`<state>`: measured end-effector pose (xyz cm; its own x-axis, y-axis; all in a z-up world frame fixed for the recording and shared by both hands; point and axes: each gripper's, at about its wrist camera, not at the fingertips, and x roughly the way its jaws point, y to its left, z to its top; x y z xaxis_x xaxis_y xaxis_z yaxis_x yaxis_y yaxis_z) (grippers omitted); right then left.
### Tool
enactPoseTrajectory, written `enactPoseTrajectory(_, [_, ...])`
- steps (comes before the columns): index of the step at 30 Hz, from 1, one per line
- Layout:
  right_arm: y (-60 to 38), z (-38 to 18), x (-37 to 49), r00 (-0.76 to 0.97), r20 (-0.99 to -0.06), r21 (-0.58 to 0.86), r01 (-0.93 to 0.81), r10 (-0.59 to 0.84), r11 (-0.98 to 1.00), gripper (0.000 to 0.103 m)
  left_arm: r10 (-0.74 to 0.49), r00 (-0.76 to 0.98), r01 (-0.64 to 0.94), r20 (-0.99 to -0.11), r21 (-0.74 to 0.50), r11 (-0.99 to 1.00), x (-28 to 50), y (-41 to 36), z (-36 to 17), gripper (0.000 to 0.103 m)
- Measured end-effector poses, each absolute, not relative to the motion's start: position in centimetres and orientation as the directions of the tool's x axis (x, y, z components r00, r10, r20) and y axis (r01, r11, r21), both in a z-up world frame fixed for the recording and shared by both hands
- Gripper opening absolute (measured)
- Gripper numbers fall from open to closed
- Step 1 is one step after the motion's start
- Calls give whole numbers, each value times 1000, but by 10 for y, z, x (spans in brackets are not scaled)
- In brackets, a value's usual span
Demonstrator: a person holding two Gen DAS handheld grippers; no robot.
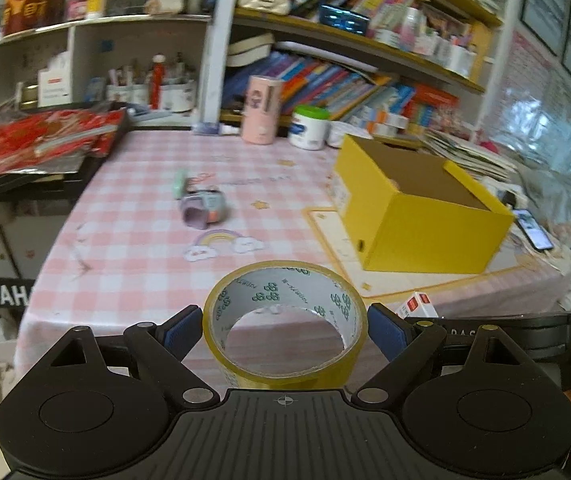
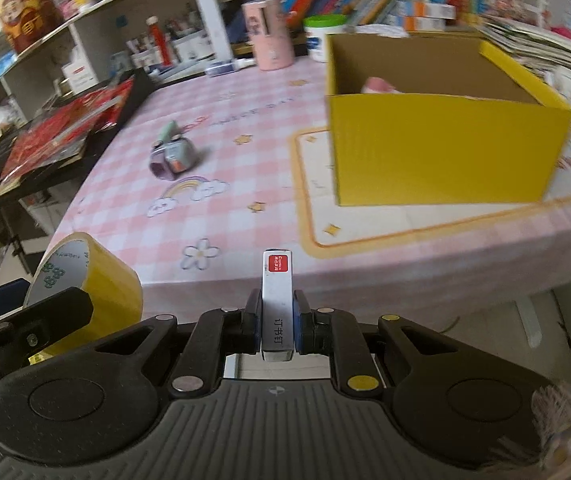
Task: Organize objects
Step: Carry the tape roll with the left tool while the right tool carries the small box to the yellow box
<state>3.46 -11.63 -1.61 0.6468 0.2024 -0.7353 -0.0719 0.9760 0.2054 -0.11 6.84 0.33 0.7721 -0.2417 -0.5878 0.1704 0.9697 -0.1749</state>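
My left gripper (image 1: 284, 330) is shut on a roll of clear yellowish tape (image 1: 285, 368), its blue pads pressing both sides of the ring, held in the air before the table's near edge. The same tape roll (image 2: 101, 288) shows at the lower left of the right wrist view. My right gripper (image 2: 277, 322) is shut on a small white staple box with a red label (image 2: 277, 300), standing on its narrow side between the pads. An open yellow cardboard box (image 1: 421, 216) (image 2: 445, 140) sits on the table to the right, with something pink inside.
A small purple-grey gadget (image 1: 203, 210) (image 2: 173, 156) and a green item lie mid-table on the pink checked cloth (image 1: 145, 200). A pink cylinder (image 1: 263, 110) and white green-lidded jar (image 1: 309, 128) stand at the back. Red packets (image 1: 33, 140) lie left; crowded shelves behind.
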Motion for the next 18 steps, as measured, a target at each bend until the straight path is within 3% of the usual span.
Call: enactPoseTrajectory(18, [-179, -16, -9, 659, -749, 199, 128, 66, 972, 14, -390, 715, 348, -581, -188, 918, -8, 14, 3, 90])
